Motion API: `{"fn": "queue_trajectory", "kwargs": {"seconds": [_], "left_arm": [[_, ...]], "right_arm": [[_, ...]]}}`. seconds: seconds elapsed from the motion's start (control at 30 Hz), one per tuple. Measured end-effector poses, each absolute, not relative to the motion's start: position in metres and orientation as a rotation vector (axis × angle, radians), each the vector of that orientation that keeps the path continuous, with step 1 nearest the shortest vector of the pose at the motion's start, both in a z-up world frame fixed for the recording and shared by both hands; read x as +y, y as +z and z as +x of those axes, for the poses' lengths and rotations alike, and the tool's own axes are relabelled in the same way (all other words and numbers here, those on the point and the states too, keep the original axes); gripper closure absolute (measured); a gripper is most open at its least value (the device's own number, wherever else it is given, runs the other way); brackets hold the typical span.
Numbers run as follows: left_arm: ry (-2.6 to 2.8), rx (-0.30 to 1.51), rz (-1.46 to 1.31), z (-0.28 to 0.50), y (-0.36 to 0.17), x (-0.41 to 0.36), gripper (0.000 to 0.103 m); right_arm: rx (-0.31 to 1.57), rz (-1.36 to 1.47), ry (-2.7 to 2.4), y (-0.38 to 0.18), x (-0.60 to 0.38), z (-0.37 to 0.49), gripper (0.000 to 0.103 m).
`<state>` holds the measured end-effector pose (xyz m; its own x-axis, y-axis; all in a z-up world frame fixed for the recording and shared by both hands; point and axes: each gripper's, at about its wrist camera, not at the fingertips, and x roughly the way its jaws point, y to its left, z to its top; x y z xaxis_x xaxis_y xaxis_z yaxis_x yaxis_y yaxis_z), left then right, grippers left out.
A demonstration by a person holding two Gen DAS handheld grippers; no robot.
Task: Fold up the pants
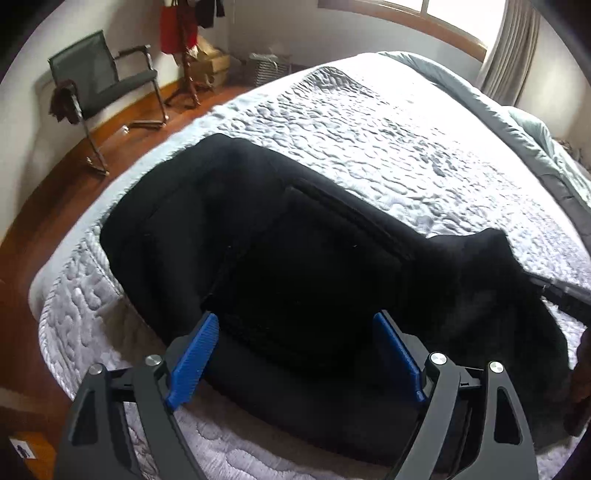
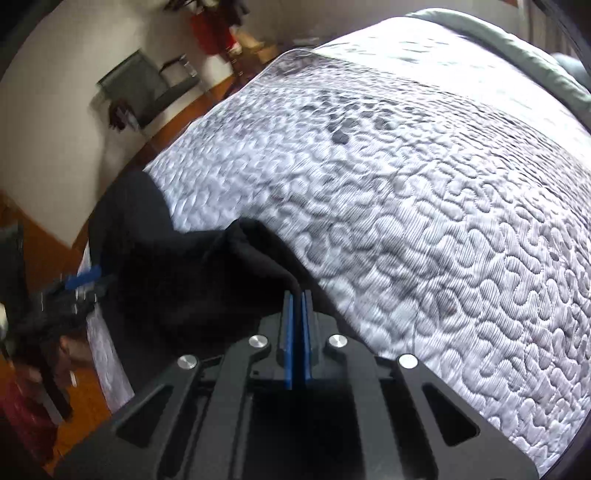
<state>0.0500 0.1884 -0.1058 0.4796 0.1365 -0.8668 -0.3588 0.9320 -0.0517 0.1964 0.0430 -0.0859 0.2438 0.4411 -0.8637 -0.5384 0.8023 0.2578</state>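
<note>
Bed [image 1: 369, 122]: white quilted cover, grey duvet [image 1: 524, 122] at far edge
Chair [image 1: 107, 74]: dark, by the wall on wood floor [image 1: 48, 184]
Coat rack [image 1: 186, 48]: red bag hanging
Window [image 1: 443, 11]: curtain [image 1: 509, 48] beside

Your left gripper [image 1: 295, 332] hangs spread over the near part of the pants [image 1: 280, 236], which lie on the bed [image 1: 388, 129]. Ahead and left of it a chair [image 1: 107, 77] stands on the floor [image 1: 44, 206]. Your right gripper [image 2: 297, 299] pinches the pants' edge, bed ahead and right.

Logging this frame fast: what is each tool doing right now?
Left tool: open, over the pants, holding nothing.
Right tool: shut on the pants' edge.
</note>
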Motion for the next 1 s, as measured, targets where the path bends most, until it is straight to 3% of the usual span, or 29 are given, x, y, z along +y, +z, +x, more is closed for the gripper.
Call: {"fn": "queue_trajectory", "kwargs": {"seconds": [0.17,0.2,0.23,0.27,0.47,0.63,0.7,0.77,0.83,0.9,0.97,1.0], "left_arm": [[0.331,1.039,-0.142,0.053,-0.117,0.18,0.016],[0.335,1.04,-0.121,0.052,-0.117,0.178,0.016],[0.338,1.04,-0.112,0.051,-0.115,0.177,0.016],[0.347,1.038,-0.102,0.05,-0.113,0.175,0.016],[0.234,0.966,-0.02,0.033,-0.091,0.124,0.016],[0.036,0.998,0.024,0.031,-0.1,0.055,0.016],[-0.025,1.023,0.052,0.032,-0.111,0.026,0.016],[-0.065,1.075,0.072,0.036,-0.129,0.011,0.016],[-0.033,1.119,0.078,0.043,-0.149,0.006,0.011],[-0.026,1.118,0.062,0.044,-0.147,0.008,0.01],[-0.021,1.134,0.057,0.042,-0.142,0.011,0.011],[-0.017,1.141,0.052,0.042,-0.14,0.01,0.011]], "right_arm": [[1.231,-0.039,0.623,-0.114,0.044,0.205,0.092],[1.229,-0.017,0.618,-0.111,0.04,0.204,0.087],[1.22,0.009,0.61,-0.104,0.031,0.2,0.075],[1.202,0.02,0.605,-0.098,0.024,0.195,0.072],[1.121,0.071,0.466,-0.064,-0.081,0.128,0.072],[1.185,0.148,0.215,-0.081,-0.192,0.077,0.072],[1.22,0.2,0.127,-0.098,-0.228,0.063,0.076],[1.209,0.287,0.136,-0.112,-0.245,0.057,0.089],[1.201,0.4,0.144,-0.116,-0.258,0.056,0.09],[1.19,0.442,0.15,-0.11,-0.264,0.055,0.085],[1.154,0.389,0.114,-0.092,-0.272,0.044,0.063],[1.137,0.373,0.095,-0.084,-0.28,0.037,0.062]]}}
